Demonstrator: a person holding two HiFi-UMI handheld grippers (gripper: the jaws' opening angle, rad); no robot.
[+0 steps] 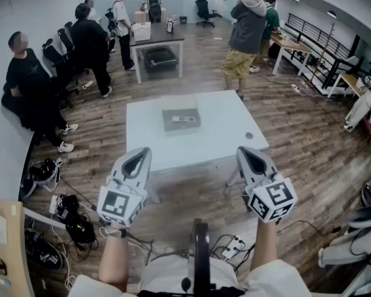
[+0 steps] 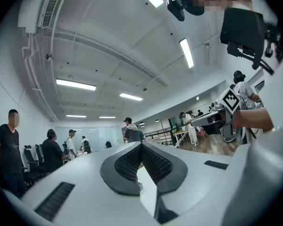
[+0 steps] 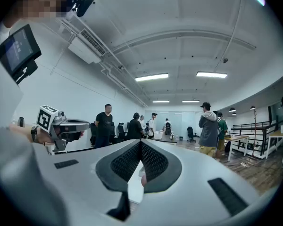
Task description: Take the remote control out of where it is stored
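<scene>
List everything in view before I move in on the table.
white table: one, white, centre, ahead of both grippers
grey box: one, grey, mid-table
remote control: one, light, lying in the grey box
small round object: one, dark, table's right edge
dark table: one, far back
people: several, mostly dark clothes, around the room
bags and cables: several, black, floor at left
left gripper: one, grey, shut, empty
right gripper: one, grey, shut, empty
</scene>
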